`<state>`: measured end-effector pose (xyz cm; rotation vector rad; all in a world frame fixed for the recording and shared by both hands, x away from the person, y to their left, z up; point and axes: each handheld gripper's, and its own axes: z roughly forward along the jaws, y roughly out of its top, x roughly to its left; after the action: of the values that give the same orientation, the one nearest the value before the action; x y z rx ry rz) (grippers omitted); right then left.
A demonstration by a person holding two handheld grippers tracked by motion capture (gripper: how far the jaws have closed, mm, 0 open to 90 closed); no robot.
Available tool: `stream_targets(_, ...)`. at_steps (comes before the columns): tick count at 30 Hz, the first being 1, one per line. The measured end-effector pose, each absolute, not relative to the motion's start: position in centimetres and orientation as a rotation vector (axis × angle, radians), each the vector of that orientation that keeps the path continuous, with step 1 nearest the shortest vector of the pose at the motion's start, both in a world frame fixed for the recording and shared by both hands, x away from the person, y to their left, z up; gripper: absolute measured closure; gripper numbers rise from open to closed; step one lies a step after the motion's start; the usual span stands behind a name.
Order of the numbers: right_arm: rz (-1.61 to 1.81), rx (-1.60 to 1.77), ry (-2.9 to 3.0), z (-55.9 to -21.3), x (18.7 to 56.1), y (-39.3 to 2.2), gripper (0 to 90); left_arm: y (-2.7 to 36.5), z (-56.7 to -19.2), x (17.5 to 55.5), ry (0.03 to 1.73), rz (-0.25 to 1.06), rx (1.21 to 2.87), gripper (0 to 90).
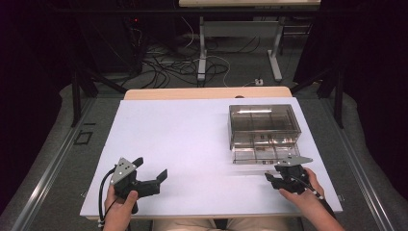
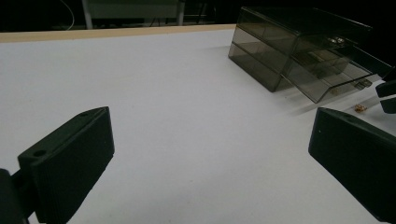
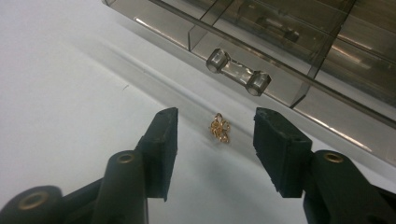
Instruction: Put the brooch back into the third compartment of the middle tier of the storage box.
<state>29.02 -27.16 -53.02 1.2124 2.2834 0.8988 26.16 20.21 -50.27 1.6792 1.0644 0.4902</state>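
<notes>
A small gold trinket (image 3: 219, 127) lies on the white table (image 1: 183, 139), just in front of the clear handle (image 3: 238, 72) of a pulled-out drawer (image 1: 262, 153). The drawer belongs to a smoky transparent box (image 1: 263, 125) at the right of the table. My right gripper (image 3: 217, 115) is open, one jaw on each side of the trinket and neither touching it. In the high view the right gripper (image 1: 285, 169) sits close before the drawer. My left gripper (image 1: 150, 168) rests open and holds nothing at the front left. The left gripper view shows the trinket (image 2: 360, 108) beside the box (image 2: 289, 46).
The box has several compartments and its lower drawer slopes out toward me. Beyond the table's far wooden edge (image 1: 207, 92) are cables and table legs on a dark floor. White table surface stretches between the two grippers.
</notes>
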Motion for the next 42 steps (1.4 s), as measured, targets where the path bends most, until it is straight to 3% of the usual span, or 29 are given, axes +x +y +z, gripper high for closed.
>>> stream_targets(18,0.808,1.327,2.334,-53.4,30.8,-26.0,55.7,20.3,-50.3,26.2,1.046,0.493,1.698,0.4)
stream_targets(42,0.733,1.385,2.347,-54.1,31.5,-25.4,68.0,20.2,-50.3,26.2,1.044,0.483,1.701,0.4)
